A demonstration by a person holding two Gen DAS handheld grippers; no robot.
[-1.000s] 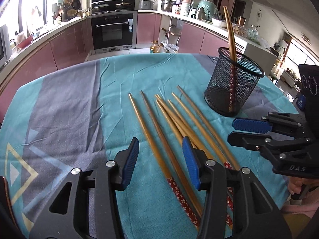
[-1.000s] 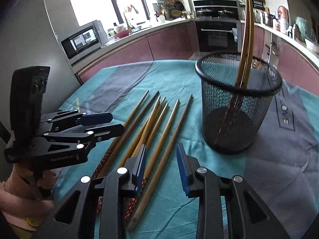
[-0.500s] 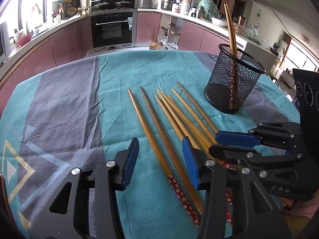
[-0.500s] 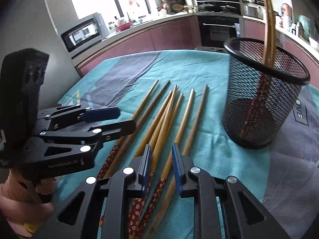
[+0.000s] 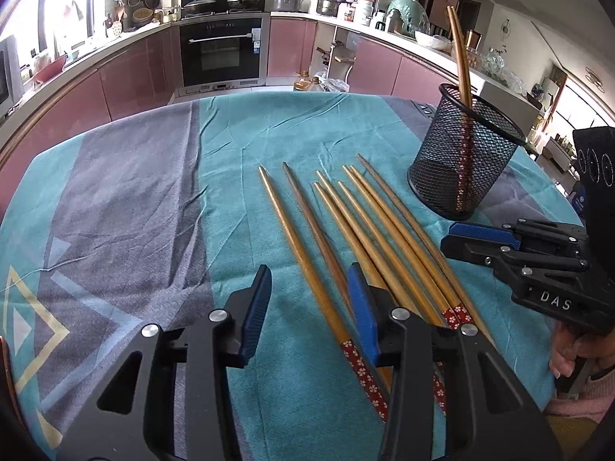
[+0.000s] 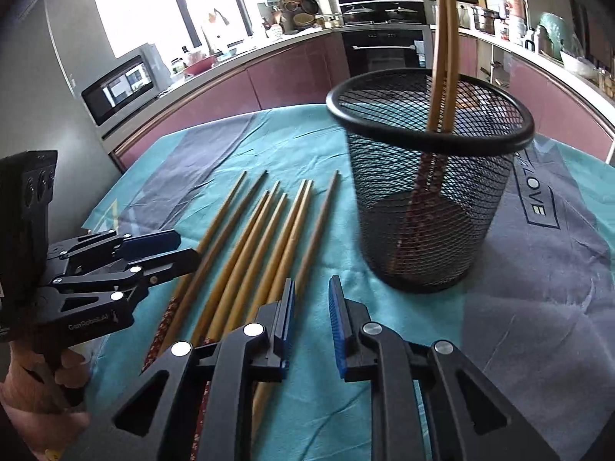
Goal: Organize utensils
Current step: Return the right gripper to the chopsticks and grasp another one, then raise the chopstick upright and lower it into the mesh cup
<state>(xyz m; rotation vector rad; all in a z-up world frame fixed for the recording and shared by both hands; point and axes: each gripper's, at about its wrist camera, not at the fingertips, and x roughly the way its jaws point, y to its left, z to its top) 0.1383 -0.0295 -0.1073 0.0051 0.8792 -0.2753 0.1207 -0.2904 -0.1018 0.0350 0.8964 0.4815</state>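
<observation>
Chopsticks [image 5: 346, 230]: seven wooden sticks lie side by side on the teal cloth [image 5: 238, 130] covering the bench, red-patterned ends toward the cameras.
Mesh cup [image 6: 430, 192]: black, upright on the cloth just right of the row, with two chopsticks [image 6: 444, 38] leaning inside.
Left gripper [image 5: 309, 307]: fingers apart, empty, above the row's leftmost sticks.
Right gripper [image 6: 312, 317]: fingers slightly parted, holding nothing, near the row's right edge.

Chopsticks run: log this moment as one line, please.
left gripper: open, empty | right gripper: open, empty | mesh holder: upright, two chopsticks inside | loose chopsticks: seven on tablecloth
</observation>
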